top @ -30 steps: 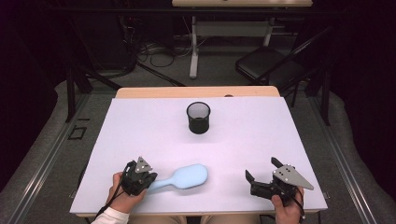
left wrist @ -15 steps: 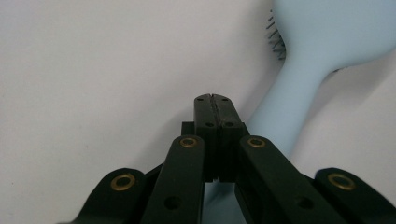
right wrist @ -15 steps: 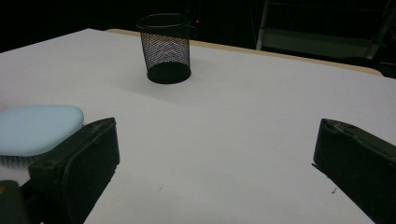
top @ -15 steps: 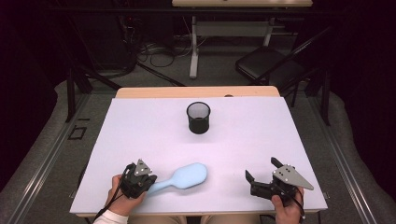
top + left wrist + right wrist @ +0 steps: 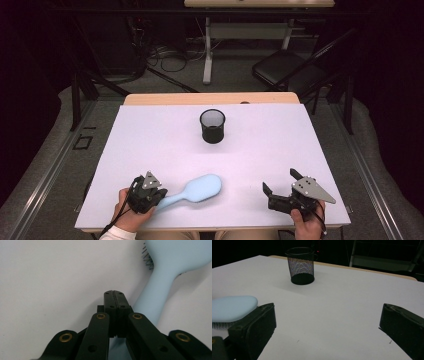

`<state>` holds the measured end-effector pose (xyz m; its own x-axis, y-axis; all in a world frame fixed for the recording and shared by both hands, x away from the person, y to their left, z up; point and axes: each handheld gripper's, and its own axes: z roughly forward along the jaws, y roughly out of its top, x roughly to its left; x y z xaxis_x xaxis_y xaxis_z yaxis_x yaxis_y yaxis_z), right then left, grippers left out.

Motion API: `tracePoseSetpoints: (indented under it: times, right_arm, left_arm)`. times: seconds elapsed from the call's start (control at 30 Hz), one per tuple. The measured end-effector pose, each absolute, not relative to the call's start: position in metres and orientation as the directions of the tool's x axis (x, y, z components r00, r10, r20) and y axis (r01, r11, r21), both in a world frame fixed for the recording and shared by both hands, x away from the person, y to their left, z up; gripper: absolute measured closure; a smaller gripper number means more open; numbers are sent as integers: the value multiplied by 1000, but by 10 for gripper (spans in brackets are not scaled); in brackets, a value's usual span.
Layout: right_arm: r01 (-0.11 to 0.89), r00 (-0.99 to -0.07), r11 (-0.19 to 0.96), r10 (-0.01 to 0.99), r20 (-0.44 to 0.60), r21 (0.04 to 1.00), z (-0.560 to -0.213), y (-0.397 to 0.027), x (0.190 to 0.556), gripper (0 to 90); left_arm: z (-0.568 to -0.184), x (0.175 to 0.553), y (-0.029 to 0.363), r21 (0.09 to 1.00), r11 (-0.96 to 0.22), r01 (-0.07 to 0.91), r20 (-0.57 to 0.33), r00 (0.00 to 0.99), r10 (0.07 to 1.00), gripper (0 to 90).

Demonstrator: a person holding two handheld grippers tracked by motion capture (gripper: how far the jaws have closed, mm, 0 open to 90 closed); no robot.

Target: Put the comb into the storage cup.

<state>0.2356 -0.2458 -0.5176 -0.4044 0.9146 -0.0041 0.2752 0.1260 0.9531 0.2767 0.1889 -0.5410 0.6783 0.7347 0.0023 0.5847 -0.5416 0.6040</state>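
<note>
- The light blue hairbrush [image 5: 194, 190] lies bristles down near the front of the white table [image 5: 150, 140]
- The left gripper [image 5: 115, 295] has its jaws pressed together above the brush handle, gripping nothing
- The right gripper [image 5: 280, 192] rests wide apart and empty
- Likely step: picking up the brush, perhaps for the mesh cup [image 5: 212, 126]; next, spread the left jaws around the handle

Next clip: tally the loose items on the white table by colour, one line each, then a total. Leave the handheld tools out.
Light blue: 1, the hairbrush, lying bristles down near the front edge.
Black: 1, the mesh cup, upright toward the far side.
Total: 2
</note>
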Motion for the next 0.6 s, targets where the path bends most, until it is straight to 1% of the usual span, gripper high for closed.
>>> tracePoseSetpoints:
  times: [0.2,0.27,0.6]
  right_arm:
    - [274,-404,125,915,-3,953,-518,-246,236,6]
    - [275,-404,125,915,-3,953,-518,-246,236,6]
    - [279,-404,127,915,-3,952,-518,-246,236,9]
  left_arm:
    - [-539,279,195,627,-517,583,0,664,748,900]
    - [-538,280,198,634,-498,591,-13,653,757,899]
    - [-536,283,209,674,-439,595,-35,619,785,809]
